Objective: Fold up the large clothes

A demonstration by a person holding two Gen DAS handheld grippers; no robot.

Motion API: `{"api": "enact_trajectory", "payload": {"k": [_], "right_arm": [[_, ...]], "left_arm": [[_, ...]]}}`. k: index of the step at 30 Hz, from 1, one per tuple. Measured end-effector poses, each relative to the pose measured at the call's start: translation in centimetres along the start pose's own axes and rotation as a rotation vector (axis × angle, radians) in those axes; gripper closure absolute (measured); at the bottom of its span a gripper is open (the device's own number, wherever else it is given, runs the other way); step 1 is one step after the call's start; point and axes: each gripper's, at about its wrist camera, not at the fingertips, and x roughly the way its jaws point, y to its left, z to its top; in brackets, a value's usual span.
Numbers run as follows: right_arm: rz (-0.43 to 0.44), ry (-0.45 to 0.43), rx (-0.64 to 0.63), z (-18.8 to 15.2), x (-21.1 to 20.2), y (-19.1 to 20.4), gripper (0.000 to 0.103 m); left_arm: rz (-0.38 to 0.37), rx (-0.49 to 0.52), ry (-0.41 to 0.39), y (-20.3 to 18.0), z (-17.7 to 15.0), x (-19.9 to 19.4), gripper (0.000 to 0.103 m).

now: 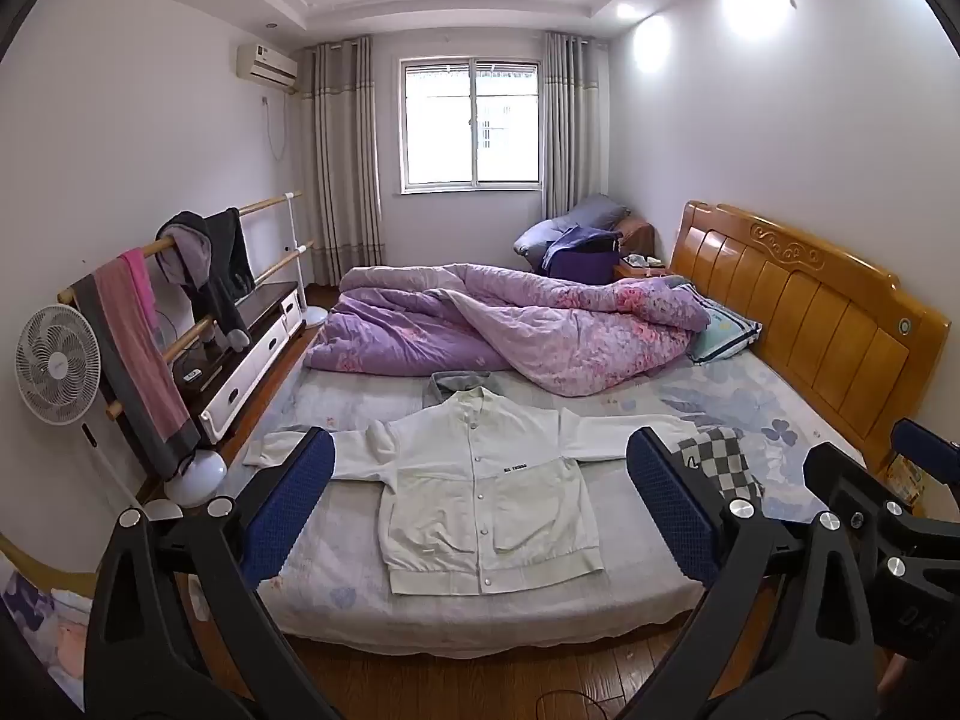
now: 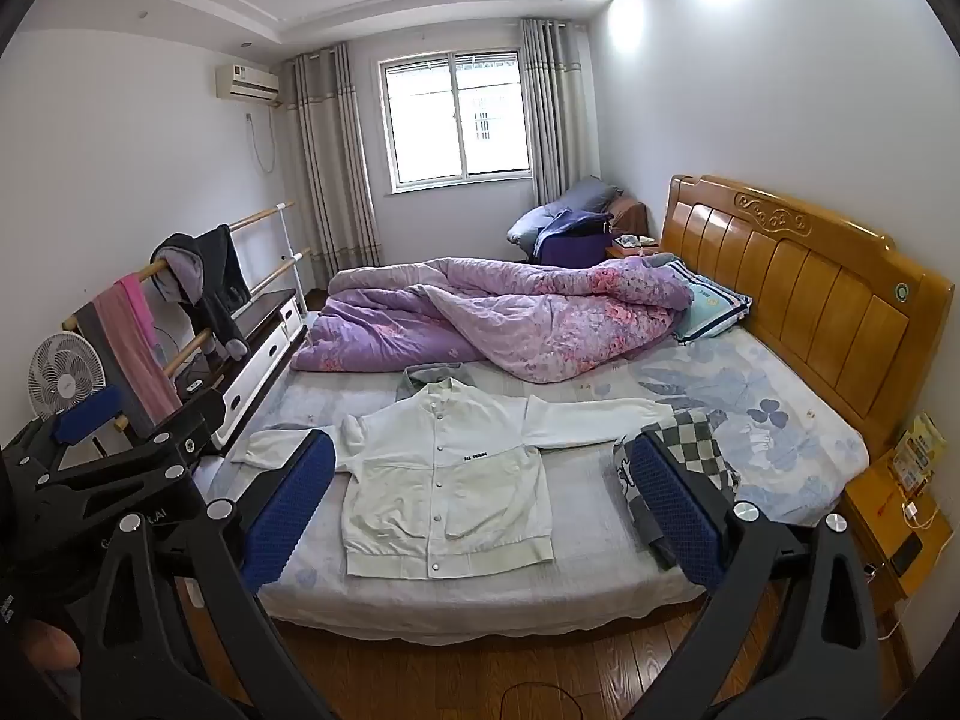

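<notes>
- White snap-front jacket (image 1: 480,492) of cotton-like cloth, laid flat and face up on the near part of the bed, both sleeves spread out sideways, collar toward the far side, hem toward the bed's near edge.
- Small dark lettering on the chest beside the row of snaps; too small to read.
- Left two-finger gripper with blue padded fingers (image 1: 477,510) held above the floor in front of the bed, tilted down toward the jacket, jaws spread wide, nothing between the pads, touching no cloth.
- Right two-finger gripper with blue padded fingers (image 2: 480,507) likewise tilted down, jaws wide apart, empty, well short of the jacket.
- Black frame of each gripper visible at the edge of the other's view.
- Grey-and-white checked folded cloth (image 2: 699,450) lying just beside the end of the jacket's sleeve on the headboard side.
- Crumpled purple floral quilt (image 1: 504,324) heaped across the far half of the pale floral bedsheet (image 2: 774,438).
- Grey garment (image 1: 459,381) partly showing behind the jacket's collar.
- Carved orange wooden headboard (image 1: 804,306) along the right.
- White standing fan (image 1: 57,366) and wooden clothes rail (image 1: 180,240) hung with dark and pink garments at the left.
</notes>
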Motion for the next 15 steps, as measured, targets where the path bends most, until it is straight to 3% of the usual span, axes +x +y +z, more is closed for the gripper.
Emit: {"api": "enact_trajectory", "payload": {"k": [15], "right_arm": [[-0.005, 0.006, -0.003, -0.1, 0.15, 0.18, 0.008]], "left_arm": [[-0.01, -0.004, 0.006, -0.28, -0.41, 0.31, 0.005]]}}
